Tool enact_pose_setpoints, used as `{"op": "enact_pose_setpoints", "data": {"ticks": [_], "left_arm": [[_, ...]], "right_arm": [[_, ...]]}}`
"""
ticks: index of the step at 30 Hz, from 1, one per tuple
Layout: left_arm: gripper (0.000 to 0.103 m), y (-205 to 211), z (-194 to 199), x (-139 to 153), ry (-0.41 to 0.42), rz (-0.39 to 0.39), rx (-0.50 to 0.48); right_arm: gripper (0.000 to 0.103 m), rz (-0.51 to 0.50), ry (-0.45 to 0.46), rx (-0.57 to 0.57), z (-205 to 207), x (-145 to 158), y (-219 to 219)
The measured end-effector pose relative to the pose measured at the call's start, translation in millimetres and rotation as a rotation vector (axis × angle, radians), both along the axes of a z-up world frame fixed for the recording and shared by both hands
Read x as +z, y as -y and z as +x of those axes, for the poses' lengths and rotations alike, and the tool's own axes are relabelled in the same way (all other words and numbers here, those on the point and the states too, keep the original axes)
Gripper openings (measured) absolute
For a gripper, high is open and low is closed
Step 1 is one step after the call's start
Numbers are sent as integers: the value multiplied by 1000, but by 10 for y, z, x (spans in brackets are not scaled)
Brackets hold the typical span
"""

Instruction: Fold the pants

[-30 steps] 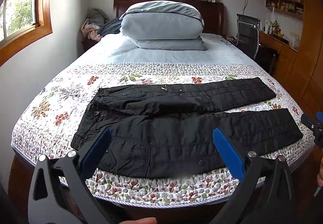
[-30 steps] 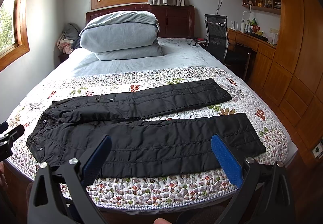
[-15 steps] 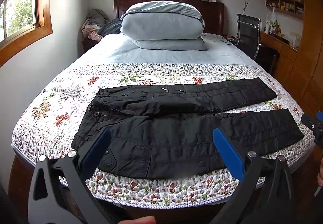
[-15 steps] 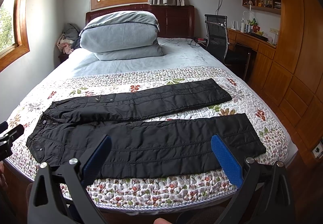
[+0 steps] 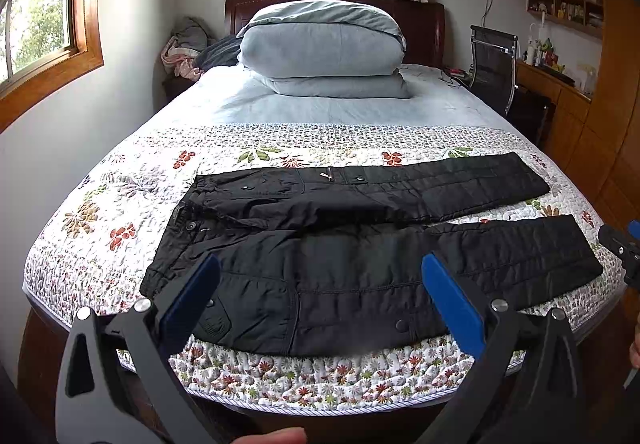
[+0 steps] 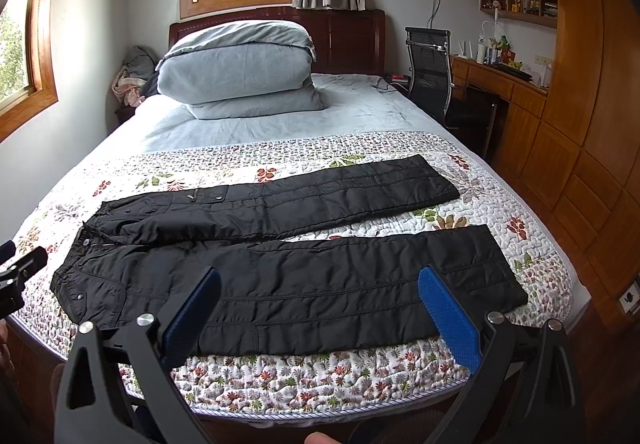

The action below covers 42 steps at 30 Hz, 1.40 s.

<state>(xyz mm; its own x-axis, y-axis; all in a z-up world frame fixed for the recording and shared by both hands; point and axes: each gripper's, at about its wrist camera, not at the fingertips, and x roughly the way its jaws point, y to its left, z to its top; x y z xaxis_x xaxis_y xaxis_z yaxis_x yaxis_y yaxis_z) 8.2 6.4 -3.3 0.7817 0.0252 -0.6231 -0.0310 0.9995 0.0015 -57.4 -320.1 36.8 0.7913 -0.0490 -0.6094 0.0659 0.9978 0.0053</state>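
Observation:
Black padded pants (image 5: pixel 360 244) lie flat across the foot of the bed, waist to the left, the two legs spread apart and pointing right. They also show in the right wrist view (image 6: pixel 280 264). My left gripper (image 5: pixel 320 284) is open and empty, held in front of the near bed edge facing the waist and hip part. My right gripper (image 6: pixel 318 296) is open and empty, facing the near leg. The right gripper's tip shows at the right edge of the left wrist view (image 5: pixel 622 248); the left gripper's tip shows at the left edge of the right wrist view (image 6: pixel 18 276).
The bed has a floral quilt (image 5: pixel 120 204) and stacked blue-grey pillows (image 5: pixel 324 48) at the headboard. A black chair (image 6: pixel 430 72) and a wooden desk (image 6: pixel 504 84) stand to the right. A wall with a window (image 5: pixel 36 24) is on the left.

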Motion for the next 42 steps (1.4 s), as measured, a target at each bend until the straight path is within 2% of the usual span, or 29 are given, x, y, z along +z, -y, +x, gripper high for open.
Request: {"op": "enact_pose_setpoints", "data": {"ticks": [8,12,14,17,19,21,25,27,29,32,35,38,42], "left_arm": [[100,-36,190,-92,-46,-30,-19],[100,-210,505,-155,-124,-118,-61],[100,-389,741,-189,-164,-157,-53],[100,-760,1201,-288,-242,-193,-15],[100,-1103,1558,-424,-320,-248,33],[100,-1457,1874,-584,-394,-290,104],[100,-2090,2402,-928,-534,-275,272],[100,-2362,2615,-1089,-596,-274,321],[100,-2600,2766,-1213,-632,-305,353],[100,-2920,2976,-1438,-688,-385,377],[100,-3164,3112,-1702,-760,-501,405],[100,-3346,3187,-1886,-784,-633,456],[100,-3426,3306,-1973,-797,-685,481]], "right_arm": [[100,-6,-12,-1,124,-55,79],[100,-37,-20,61,380,-13,238],[100,-67,-27,102,572,36,359],[100,-125,-91,125,1044,73,655],[100,-117,-174,102,1492,33,977],[100,-54,-270,57,2029,-62,1421],[100,109,-429,-11,2993,-388,2271],[100,150,-505,-11,3410,-599,2594],[100,176,-575,-12,3774,-831,2835],[100,208,-604,-3,4224,-1088,3031],[100,238,-624,7,4612,-1333,3101],[100,248,-645,-5,4953,-1573,3146],[100,247,-671,-4,5251,-1824,3145]]}}
